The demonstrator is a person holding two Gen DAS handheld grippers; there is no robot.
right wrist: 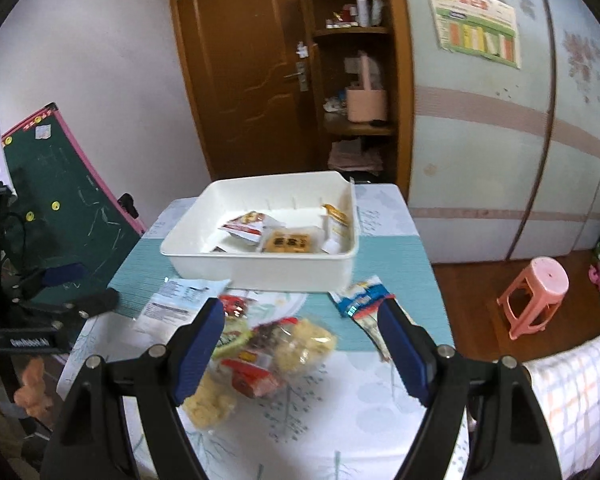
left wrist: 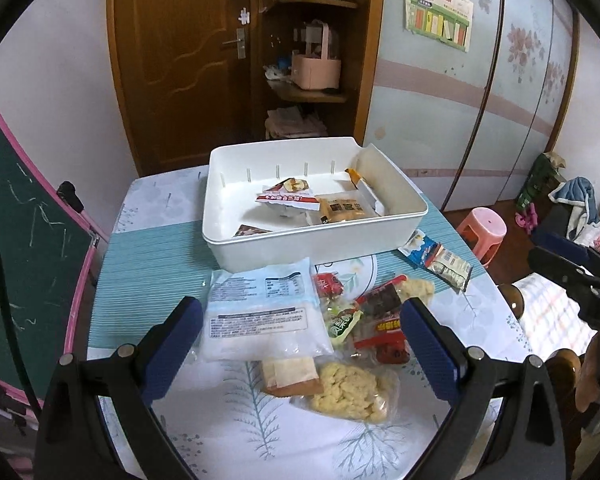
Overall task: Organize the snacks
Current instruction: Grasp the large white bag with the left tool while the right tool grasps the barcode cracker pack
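Snack packets (left wrist: 340, 320) lie heaped on the tabletop (left wrist: 260, 440) just ahead of both grippers, left gripper (left wrist: 300, 340) and right gripper (right wrist: 300, 344), fingers wide and empty; white bin (left wrist: 312, 240) beyond.

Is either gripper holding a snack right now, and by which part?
Nothing is held. The left gripper and right gripper both stand open above the loose snack packets.

The bin (left wrist: 300, 240) looks smooth matt white plastic. Snack packets (left wrist: 352, 320) are glossy film. A printed cloth covers the tabletop (left wrist: 260, 420).
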